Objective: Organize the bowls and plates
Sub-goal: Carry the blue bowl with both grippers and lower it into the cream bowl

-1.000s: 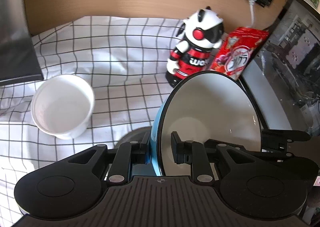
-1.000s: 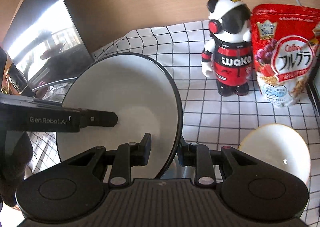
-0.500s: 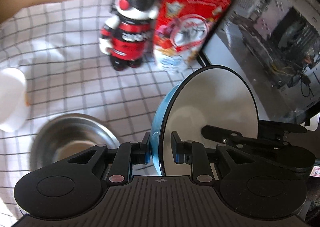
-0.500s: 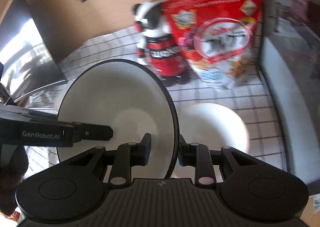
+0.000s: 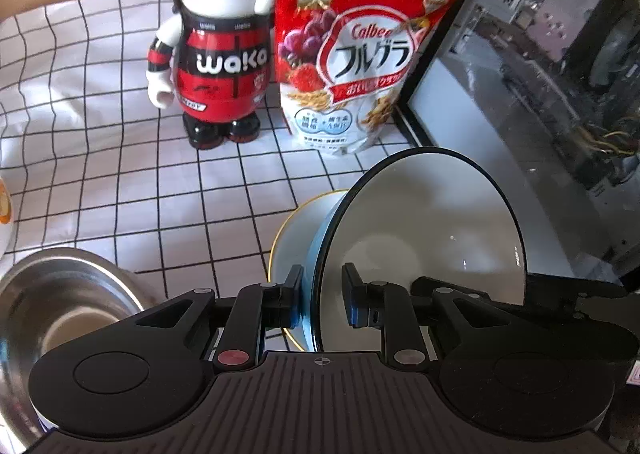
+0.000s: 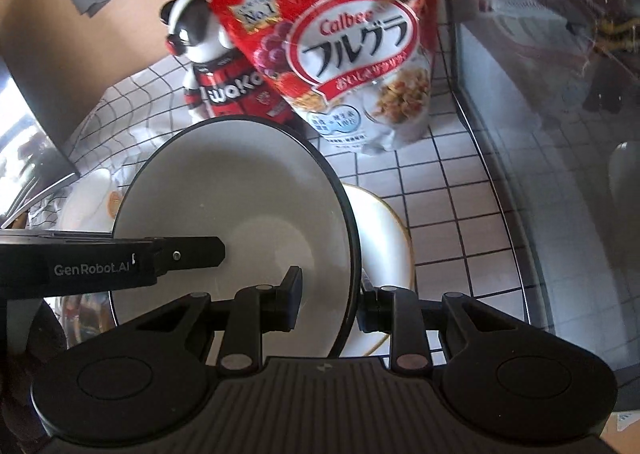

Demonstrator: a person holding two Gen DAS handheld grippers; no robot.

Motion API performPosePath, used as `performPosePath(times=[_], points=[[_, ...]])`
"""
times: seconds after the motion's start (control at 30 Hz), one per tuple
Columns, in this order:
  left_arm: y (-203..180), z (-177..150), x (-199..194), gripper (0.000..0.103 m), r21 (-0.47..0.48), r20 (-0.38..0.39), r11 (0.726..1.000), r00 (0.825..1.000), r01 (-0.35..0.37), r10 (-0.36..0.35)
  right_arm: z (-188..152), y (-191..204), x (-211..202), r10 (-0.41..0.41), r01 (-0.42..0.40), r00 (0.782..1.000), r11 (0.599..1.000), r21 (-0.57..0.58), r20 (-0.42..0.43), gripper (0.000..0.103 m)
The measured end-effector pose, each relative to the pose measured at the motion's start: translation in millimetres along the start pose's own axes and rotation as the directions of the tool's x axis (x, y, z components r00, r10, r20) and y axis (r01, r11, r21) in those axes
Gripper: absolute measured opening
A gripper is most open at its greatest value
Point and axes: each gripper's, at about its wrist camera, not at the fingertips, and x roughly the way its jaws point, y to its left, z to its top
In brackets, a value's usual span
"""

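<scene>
A large bowl [image 5: 424, 238], blue outside, white inside with a black rim, is held on edge between both grippers. My left gripper [image 5: 322, 300] is shut on its near rim. My right gripper [image 6: 330, 298] is shut on the same bowl [image 6: 240, 209] from the opposite side. Beneath it sits a white bowl with a gold rim [image 5: 298, 230], also in the right wrist view [image 6: 384, 238]. A steel bowl [image 5: 56, 306] lies at lower left. A white cup [image 6: 86, 203] stands behind.
A panda figure [image 5: 216, 45] and a red cereal bag [image 5: 356, 53] stand at the back on the checked cloth [image 5: 100, 141]. A glass-sided computer case [image 5: 540, 93] walls off the right. A dark monitor [image 6: 24, 141] is at the left.
Both grippers have carried the large bowl to the right and lowered it over the gold-rimmed bowl. The white cup has slid out of the left wrist view; the cereal bag is closer.
</scene>
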Motion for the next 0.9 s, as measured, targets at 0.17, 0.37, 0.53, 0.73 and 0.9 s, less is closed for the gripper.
performPosePath(times=[0.17, 0.37, 0.53, 0.73, 0.9], points=[[-1, -3, 16, 0.023, 0.012, -0.024, 1.000, 1.000, -0.016, 0.016, -8, -4, 15, -0.034, 0.034, 0.999, 0.999, -0.007, -0.013, 0.027], [1, -6, 31, 0.023, 0.026, -0.039, 0.999, 0.999, -0.032, 0.033, -12, -7, 26, -0.042, 0.042, 0.999, 0.999, 0.009, -0.021, 0.027], [3, -7, 37, 0.021, 0.036, -0.044, 0.999, 0.998, -0.033, 0.034, -8, -7, 28, -0.058, 0.058, 0.998, 0.998, 0.005, -0.012, 0.027], [14, -2, 40, 0.021, 0.007, -0.072, 1.000, 0.997, 0.023, -0.022, -6, -7, 30, -0.063, 0.063, 0.998, 0.998, 0.002, -0.010, 0.027], [16, 1, 42, 0.021, 0.007, -0.108, 0.999, 0.993, 0.045, -0.044, -5, -9, 31, -0.060, 0.060, 0.998, 0.998, 0.011, -0.012, 0.027]])
